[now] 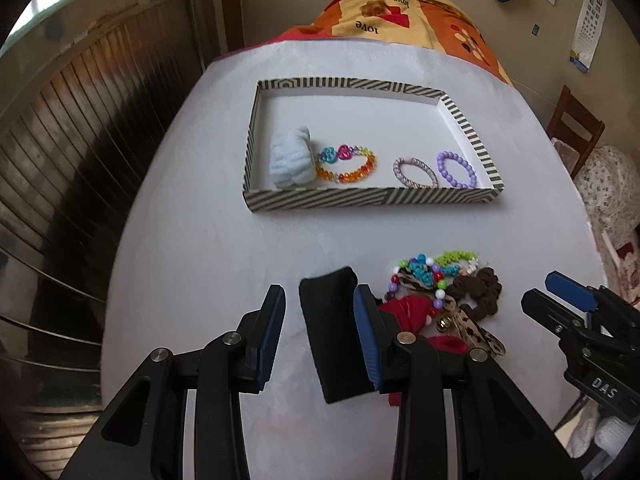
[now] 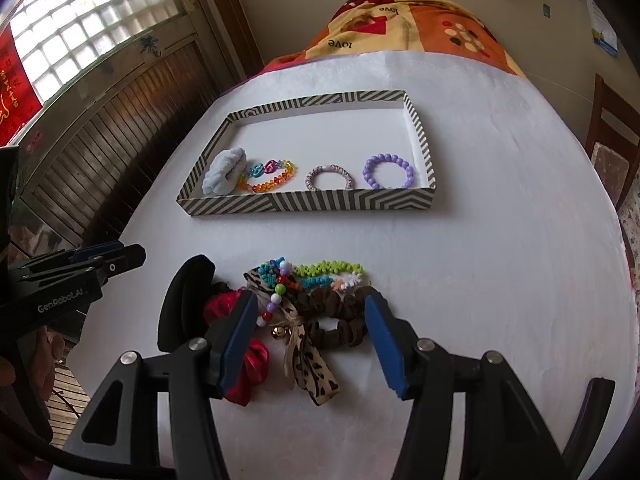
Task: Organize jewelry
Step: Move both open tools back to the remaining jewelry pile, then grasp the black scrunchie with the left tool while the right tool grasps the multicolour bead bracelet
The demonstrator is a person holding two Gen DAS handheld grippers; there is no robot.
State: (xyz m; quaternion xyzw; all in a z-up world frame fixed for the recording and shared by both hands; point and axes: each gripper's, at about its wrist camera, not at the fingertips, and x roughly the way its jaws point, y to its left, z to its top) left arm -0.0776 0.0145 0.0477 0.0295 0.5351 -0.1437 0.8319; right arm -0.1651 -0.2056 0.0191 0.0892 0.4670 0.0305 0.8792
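Observation:
A striped tray holds a pale blue scrunchie, a rainbow bead bracelet, a pink woven hair tie and a purple bead bracelet. Nearer lies a pile: brown scrunchie, red scrunchie, leopard-print bow, green bead bracelet and a black band. My left gripper is open, with the black band against its right finger. My right gripper stands open over the bow and brown scrunchie, gripping nothing.
The white table drops off at the left beside wooden wall panelling. An orange patterned blanket lies past the far end. A wooden chair stands at the right. Each gripper shows in the other's view: right gripper, left gripper.

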